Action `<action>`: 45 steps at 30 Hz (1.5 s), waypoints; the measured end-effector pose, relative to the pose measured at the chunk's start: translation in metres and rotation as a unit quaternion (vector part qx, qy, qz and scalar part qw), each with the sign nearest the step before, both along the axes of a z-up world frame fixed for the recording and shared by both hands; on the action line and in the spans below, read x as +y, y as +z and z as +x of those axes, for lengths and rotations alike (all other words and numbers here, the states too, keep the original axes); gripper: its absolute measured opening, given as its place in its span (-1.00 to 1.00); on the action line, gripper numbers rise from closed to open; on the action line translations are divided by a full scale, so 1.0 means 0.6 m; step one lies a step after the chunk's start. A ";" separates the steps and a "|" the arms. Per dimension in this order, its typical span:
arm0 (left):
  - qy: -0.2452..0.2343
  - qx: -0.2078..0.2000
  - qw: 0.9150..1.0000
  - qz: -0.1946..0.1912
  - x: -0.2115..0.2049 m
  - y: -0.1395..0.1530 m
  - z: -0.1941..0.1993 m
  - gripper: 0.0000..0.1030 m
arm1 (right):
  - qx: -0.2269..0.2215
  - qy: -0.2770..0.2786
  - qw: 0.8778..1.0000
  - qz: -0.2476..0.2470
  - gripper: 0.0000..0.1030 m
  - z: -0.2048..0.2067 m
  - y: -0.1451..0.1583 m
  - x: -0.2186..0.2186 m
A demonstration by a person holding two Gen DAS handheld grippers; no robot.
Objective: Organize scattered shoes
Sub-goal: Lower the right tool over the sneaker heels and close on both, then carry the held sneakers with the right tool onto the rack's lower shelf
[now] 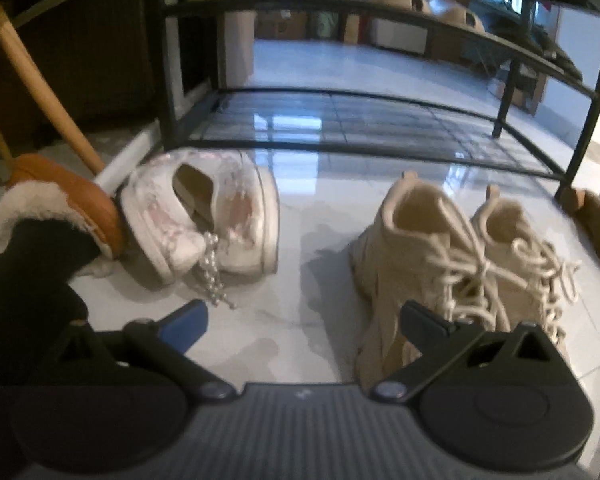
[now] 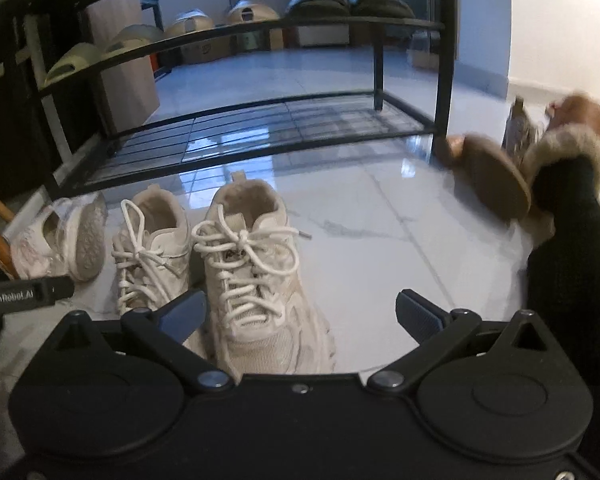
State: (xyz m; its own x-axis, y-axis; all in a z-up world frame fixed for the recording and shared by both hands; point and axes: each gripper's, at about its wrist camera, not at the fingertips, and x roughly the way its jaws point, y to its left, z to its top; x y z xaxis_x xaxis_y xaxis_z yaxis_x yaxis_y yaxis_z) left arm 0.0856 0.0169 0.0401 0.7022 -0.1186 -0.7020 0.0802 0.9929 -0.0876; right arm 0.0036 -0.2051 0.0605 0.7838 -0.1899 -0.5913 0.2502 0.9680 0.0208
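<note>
Both tongs hang low over the glossy tile floor (image 2: 380,216) with jaws spread and nothing between them: the left gripper (image 1: 304,320) faces bare tile between two shoe pairs, the right gripper (image 2: 300,316) sits just over the toe of the nearer sneaker.

Ahead stands a black metal rack (image 1: 380,4); its wire-grid bottom shelf (image 2: 260,124) is bare, while the tier above carries a row of rounded beige slippers (image 2: 188,20) and dark ones (image 2: 320,0).

Cream sneakers (image 2: 252,264) sit side by side on the floor before the rack, long axes running from the grippers toward it, heels at the shelf and toes at the cameras, thick white laces knotted loosely. Left of them lie pale pink shoes (image 1: 204,208), tipped on their sides with soles showing and a bead string trailing.

At each side a fur-cuffed tan boot (image 2: 496,168) with a dark legging (image 2: 572,240) rises from the floor. A wooden leg (image 1: 40,80) leans at far left.
</note>
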 end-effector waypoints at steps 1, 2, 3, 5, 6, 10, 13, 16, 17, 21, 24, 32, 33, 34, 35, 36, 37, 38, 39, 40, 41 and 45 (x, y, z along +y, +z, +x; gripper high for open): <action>0.005 0.002 1.000 -0.009 0.005 0.000 0.003 0.99 | 0.000 0.002 1.000 -0.005 1.00 0.003 0.001 0.003; 0.010 0.005 1.000 -0.019 0.009 0.001 0.006 0.99 | -0.002 0.008 1.000 -0.003 1.00 0.006 0.001 0.005; 0.015 0.002 1.000 -0.021 0.012 0.000 0.008 0.99 | -0.005 0.014 1.000 -0.001 1.00 0.009 0.002 0.007; 0.026 -0.009 0.999 -0.016 0.016 -0.001 0.009 0.99 | -0.009 0.026 1.000 0.004 1.00 0.015 0.003 0.011; 0.030 -0.012 0.999 -0.014 0.017 -0.003 0.009 0.99 | -0.011 0.033 0.999 0.008 1.00 0.017 0.003 0.014; 0.041 -0.015 0.999 -0.014 0.028 -0.008 0.007 0.99 | -0.015 0.059 0.997 0.036 1.00 0.035 0.001 0.020; 0.044 -0.026 0.999 -0.013 0.033 -0.007 0.006 0.99 | -0.020 0.070 0.996 0.043 1.00 0.049 -0.002 0.027; 0.051 -0.025 0.998 -0.022 0.038 -0.005 0.009 0.99 | -0.037 0.078 0.995 0.050 0.89 0.084 0.009 0.035; 0.056 -0.024 0.998 -0.028 0.040 -0.004 0.010 0.99 | -0.041 0.077 0.995 0.055 0.89 0.097 0.014 0.036; 0.062 -0.021 0.998 -0.025 0.042 -0.002 0.016 0.99 | -0.031 0.070 0.993 0.095 0.45 0.176 0.017 0.036; 0.065 -0.011 0.997 -0.027 0.046 -0.004 0.021 0.99 | 0.017 0.068 0.993 0.100 0.36 0.241 -0.004 0.045; 0.071 0.026 0.997 -0.033 0.056 -0.008 0.039 0.99 | 0.101 0.071 0.991 0.040 0.37 0.328 -0.063 0.074; 0.068 0.037 0.996 -0.037 0.057 -0.010 0.041 0.99 | 0.103 0.072 0.991 0.037 0.36 0.331 -0.067 0.075; 0.066 0.044 0.996 -0.041 0.057 -0.012 0.043 0.99 | 0.105 0.072 0.991 0.033 0.36 0.335 -0.071 0.075; 0.064 0.047 0.996 -0.044 0.058 -0.014 0.043 0.99 | 0.105 0.074 0.991 0.022 0.36 0.337 -0.078 0.078; 0.063 0.049 0.996 -0.046 0.059 -0.016 0.043 0.99 | 0.104 0.076 0.992 0.009 0.36 0.339 -0.085 0.082; 0.063 0.050 0.996 -0.045 0.059 -0.018 0.043 0.99 | 0.103 0.076 0.992 0.003 0.37 0.339 -0.091 0.085; 0.063 0.051 0.996 -0.041 0.059 -0.019 0.044 0.99 | 0.101 0.074 0.992 0.001 0.43 0.341 -0.097 0.087; 0.065 0.052 0.996 -0.040 0.060 -0.020 0.045 0.99 | 0.097 0.072 0.993 -0.002 0.46 0.343 -0.103 0.090; 0.067 0.054 0.995 -0.042 0.061 -0.021 0.046 0.99 | 0.094 0.070 0.993 -0.004 0.55 0.345 -0.108 0.092; 0.069 0.056 0.995 -0.045 0.063 -0.023 0.047 0.99 | 0.090 0.069 0.993 -0.006 0.63 0.347 -0.111 0.094; 0.072 0.060 0.994 -0.052 0.063 -0.023 0.051 0.99 | 0.086 0.067 0.994 -0.007 0.79 0.352 -0.119 0.092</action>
State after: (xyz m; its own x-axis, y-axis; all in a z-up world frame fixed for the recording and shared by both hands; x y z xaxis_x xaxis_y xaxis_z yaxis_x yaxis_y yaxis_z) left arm 0.1165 0.0547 0.0263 0.6286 -0.0987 -0.7714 -0.0805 0.9783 -0.1907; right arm 0.2149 -0.1499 -0.0107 0.6907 -0.1007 -0.7161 0.1182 0.9927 -0.0257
